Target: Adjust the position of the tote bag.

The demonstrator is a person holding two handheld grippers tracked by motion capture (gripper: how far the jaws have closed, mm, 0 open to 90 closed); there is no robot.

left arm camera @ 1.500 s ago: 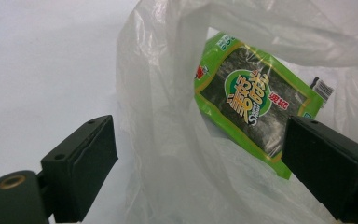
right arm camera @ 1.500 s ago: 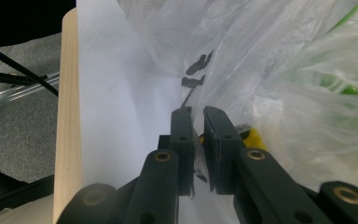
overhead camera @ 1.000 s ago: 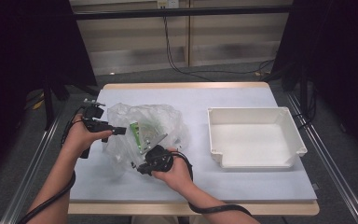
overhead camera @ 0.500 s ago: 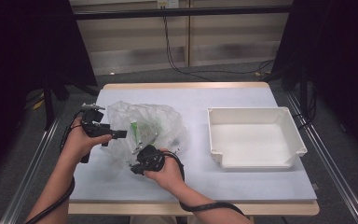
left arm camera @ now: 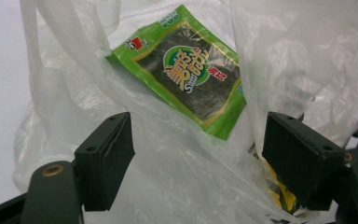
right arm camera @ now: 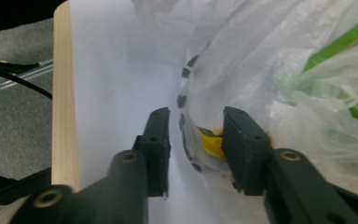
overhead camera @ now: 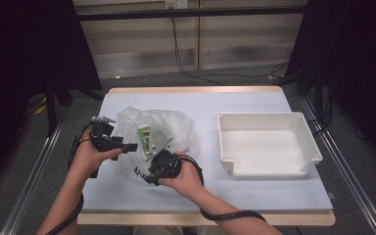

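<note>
Green seaweed pkt (left arm camera: 191, 74), "5" on label, in plastic bag (left arm camera: 279, 60)

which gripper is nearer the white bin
Right. The right gripper sits at the bag's near edge, closer to the bin; the left gripper is farther, on the bag's other side.

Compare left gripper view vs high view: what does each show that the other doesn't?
Left gripper view alone: the print on the green packet and a yellow packet by the far jaw, with the left hand-held gripper open around bag film. High view alone: the white bin, the table, both forearms and the right hand-held gripper. Shared: the plastic bag and the green packet.
</note>
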